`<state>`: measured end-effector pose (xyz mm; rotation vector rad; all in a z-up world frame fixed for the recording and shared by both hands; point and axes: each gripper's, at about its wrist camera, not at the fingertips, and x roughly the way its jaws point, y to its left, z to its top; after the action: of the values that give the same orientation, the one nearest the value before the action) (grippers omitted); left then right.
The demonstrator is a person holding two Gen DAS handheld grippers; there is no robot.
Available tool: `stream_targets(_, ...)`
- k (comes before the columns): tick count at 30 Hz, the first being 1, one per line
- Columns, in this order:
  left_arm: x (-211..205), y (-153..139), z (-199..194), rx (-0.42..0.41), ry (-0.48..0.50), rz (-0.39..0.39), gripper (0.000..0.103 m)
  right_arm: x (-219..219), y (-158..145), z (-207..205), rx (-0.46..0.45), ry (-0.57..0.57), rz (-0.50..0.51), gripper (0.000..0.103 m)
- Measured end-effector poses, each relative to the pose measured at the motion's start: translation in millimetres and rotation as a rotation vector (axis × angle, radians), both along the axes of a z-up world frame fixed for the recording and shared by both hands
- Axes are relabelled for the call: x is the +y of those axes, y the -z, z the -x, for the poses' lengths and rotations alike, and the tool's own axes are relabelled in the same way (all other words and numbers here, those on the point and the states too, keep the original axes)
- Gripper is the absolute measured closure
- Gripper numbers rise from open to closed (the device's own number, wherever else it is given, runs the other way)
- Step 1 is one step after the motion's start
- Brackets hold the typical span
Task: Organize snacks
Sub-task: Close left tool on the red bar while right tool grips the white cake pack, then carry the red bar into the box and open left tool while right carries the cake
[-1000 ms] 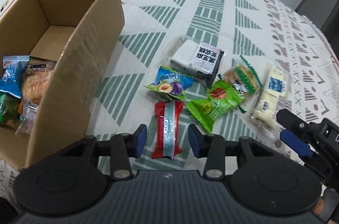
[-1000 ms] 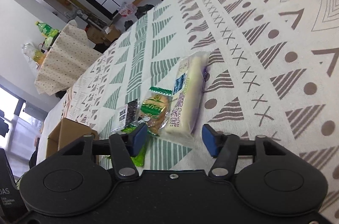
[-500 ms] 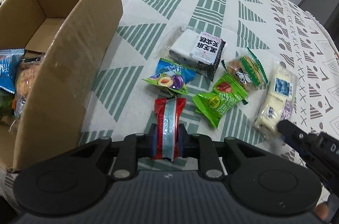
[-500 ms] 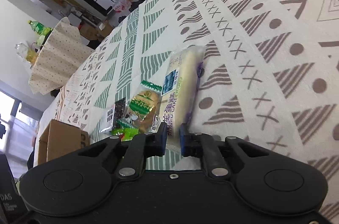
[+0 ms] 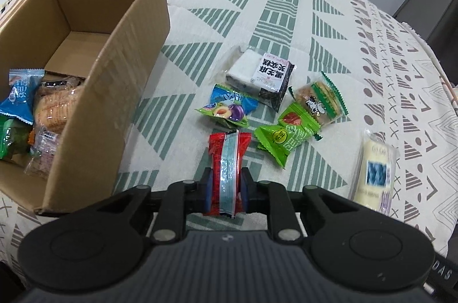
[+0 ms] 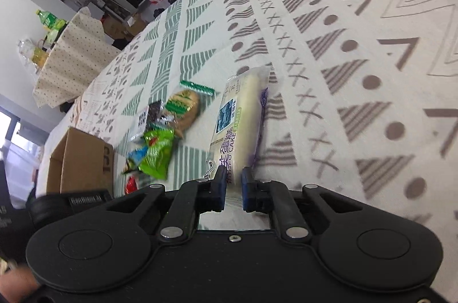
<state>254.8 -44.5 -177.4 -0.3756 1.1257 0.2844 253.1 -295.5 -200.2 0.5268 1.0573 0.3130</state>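
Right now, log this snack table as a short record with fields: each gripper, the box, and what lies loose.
left gripper: shut on the red snack packet
right gripper: shut on the near end of the long cake packet
cardboard box: open, several snacks inside at its near end
loose on the tablecloth: plum candy packet, two green packets, biscuit packet, black and white rice cake packet

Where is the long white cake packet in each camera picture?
Left wrist view: the long white cake packet lies at the right edge of the tablecloth, right of the green snacks.
Right wrist view: the same packet is in the middle, its near end pinched in the right gripper.
Shared landmark: the cardboard box.
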Motion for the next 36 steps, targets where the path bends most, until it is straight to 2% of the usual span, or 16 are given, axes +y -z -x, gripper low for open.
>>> stream_targets(2,0,-3,3,-0.007,0.003,0.001,0.085,-1,-2,4,0.022,0.004,0.022,0.089)
stream_targets(5,0,-4,7,-0.012,0.008,0.007,0.085,2,-9,7,0.015,0.028,0.115,0.075)
stream_targets(7,0,-5,9,-0.013,0.012,0.01,0.085,4,-12,6,-0.003,0.039,0.101,0.053)
stream_targets(8,1,-5,10,-0.014,0.012,0.012,0.085,7,-13,5,-0.01,0.04,0.104,0.049)
stream_targets(12,5,-6,12,-0.015,0.005,0.019,0.085,26,-12,-3,-0.028,0.01,0.132,0.04)
stream_targets(18,9,-6,11,-0.019,0.001,0.022,0.085,53,-7,-10,-0.035,-0.013,0.223,0.036)
stream_targets(21,12,-7,11,-0.023,-0.001,0.028,0.085,65,-3,-14,-0.033,-0.021,0.297,0.037)
stream_targets(23,13,-8,11,-0.031,-0.002,0.029,0.085,70,1,-15,-0.015,-0.026,0.339,0.043)
stream_targets(24,14,-9,12,-0.034,-0.002,0.032,0.085,72,1,-15,-0.019,-0.029,0.359,0.055)
stream_targets(27,16,-13,13,-0.048,-0.003,0.045,0.085,75,-2,-13,-0.029,-0.054,0.359,0.067)
stream_targets(36,26,-33,22,-0.119,-0.001,0.059,0.085,80,-31,3,-0.086,-0.05,0.292,0.071)
